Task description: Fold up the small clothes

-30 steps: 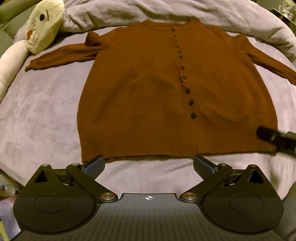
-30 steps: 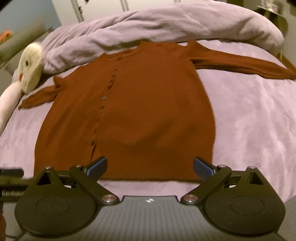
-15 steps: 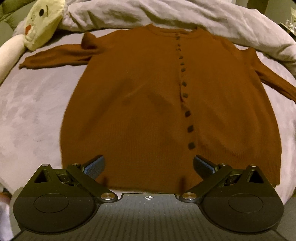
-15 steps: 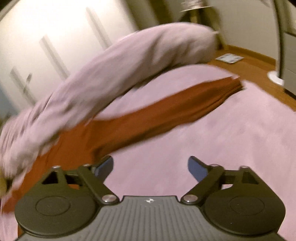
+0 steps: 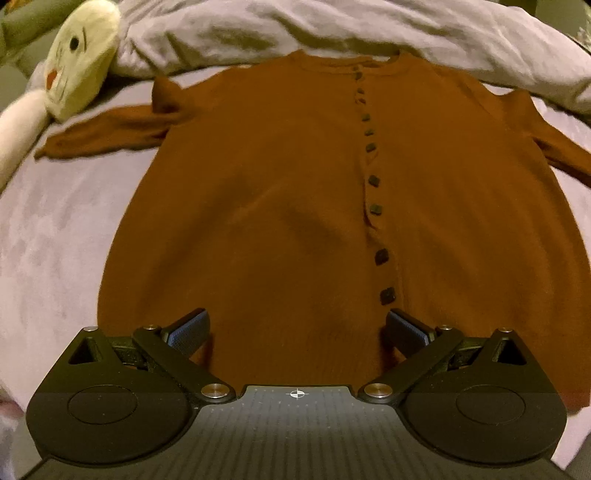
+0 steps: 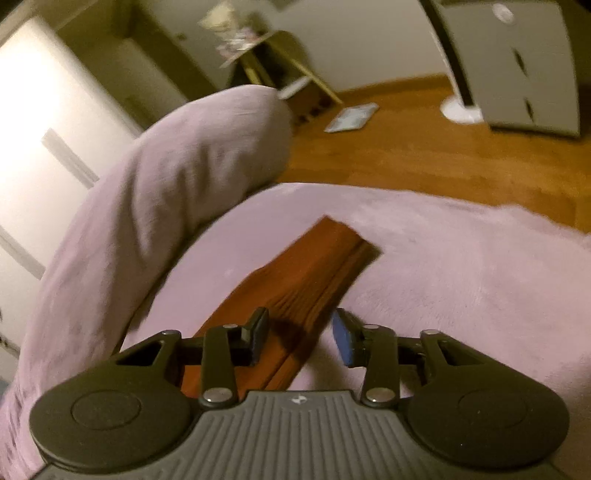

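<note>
A brown cardigan (image 5: 280, 206) lies flat, front up, on a mauve bed (image 5: 48, 236), its buttons (image 5: 376, 209) running down right of centre. The left gripper (image 5: 295, 328) hangs over the hem with its jaws spread wide and nothing between them; its body hides the hem's lower edge. One sleeve (image 5: 107, 133) stretches left towards a plush toy (image 5: 79, 59), whose body is cut off by the frame. The other sleeve runs off the right edge. A rolled duvet (image 5: 332, 29) lies just behind the collar.

The right wrist view is blurred. The right gripper (image 6: 299, 336) sits over the far sleeve (image 6: 303, 280), near its cuff (image 6: 351, 240), and its jaws have just been closing with the sleeve between them. The left finger (image 6: 258, 332) lies over the knit; the right pad (image 6: 341, 341) stands at the sleeve's edge (whether either presses on it cannot be told). The sleeve's near part is hidden under the gripper body. Beyond the bed, a wooden floor (image 6: 424, 162) and pale furniture are smeared
</note>
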Available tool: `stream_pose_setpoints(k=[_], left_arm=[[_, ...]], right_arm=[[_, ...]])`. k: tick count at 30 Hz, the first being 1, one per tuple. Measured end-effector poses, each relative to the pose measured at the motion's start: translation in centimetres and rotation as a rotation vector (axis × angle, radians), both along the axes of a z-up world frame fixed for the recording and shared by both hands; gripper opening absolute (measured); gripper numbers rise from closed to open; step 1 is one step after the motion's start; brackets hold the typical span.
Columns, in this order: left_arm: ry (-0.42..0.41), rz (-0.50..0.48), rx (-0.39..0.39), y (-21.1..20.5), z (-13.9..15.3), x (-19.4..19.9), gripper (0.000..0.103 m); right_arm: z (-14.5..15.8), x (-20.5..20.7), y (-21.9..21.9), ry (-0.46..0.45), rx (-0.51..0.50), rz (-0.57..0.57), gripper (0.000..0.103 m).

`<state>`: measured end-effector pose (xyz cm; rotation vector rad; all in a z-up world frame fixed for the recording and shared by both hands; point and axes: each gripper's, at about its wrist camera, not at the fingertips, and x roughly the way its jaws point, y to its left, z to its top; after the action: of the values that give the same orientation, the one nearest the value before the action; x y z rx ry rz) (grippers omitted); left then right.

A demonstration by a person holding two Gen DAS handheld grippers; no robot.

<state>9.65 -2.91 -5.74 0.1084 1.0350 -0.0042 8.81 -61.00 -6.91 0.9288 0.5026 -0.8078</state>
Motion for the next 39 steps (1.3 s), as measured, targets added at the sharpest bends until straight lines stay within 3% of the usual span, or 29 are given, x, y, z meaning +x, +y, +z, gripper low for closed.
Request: stream_pose_setpoints(k=[6,9,12,18,22,26,29,33,36,39], left_arm=[[0.019,-0.026,0.032,-0.8,-0.7,0.5,0.103],[0.027,-0.006,0.032,-0.7,-0.6,0.8,0.103],[0.018,0.008,0.033,-0.4,-0.4,1.2,0.103],[0.039,0.028,-0.001,0.5,-0.4,1.8,0.103],[0.038,0.050,-0.014,1.5,-0.4,2.5,0.103],[-0.009,0.073,-0.021,2.5,0.5,3.0,0.103],[-0.049,0.068,-0.037,2.9,1.4,3.6,0.103],[-0.082,0.040,-0.058,2.3,2.4,4.9,0.103],[-0.102,0.005,-0.097,1.0,3.0,6.4,0.103],[-0.062,-0.043,-0.168,-1.6,2.8,9.4,0.103]], right_arm=[[-1.3,0.3,-1.9,-0.048,0.024,-0.062,0.007],[-1.2,0.4,-2.0,-0.047,0.016,-0.050,0.006],[0.8,0.9,-0.5,-0.002,-0.098,0.006,0.006],[6.5,3.7,5.9,0.030,-0.405,0.225,0.006],[9.5,6.7,14.0,-0.011,-0.550,0.458,0.006],[10.7,9.4,23.6,-0.086,-0.653,0.695,0.006],[9.8,11.1,29.9,-0.108,-0.657,0.837,0.006],[6.7,11.5,34.6,-0.001,-0.592,0.914,0.009],[5.2,9.4,34.1,0.046,-0.538,0.828,0.012],[4.5,7.0,32.0,0.102,-0.493,0.718,0.012]])
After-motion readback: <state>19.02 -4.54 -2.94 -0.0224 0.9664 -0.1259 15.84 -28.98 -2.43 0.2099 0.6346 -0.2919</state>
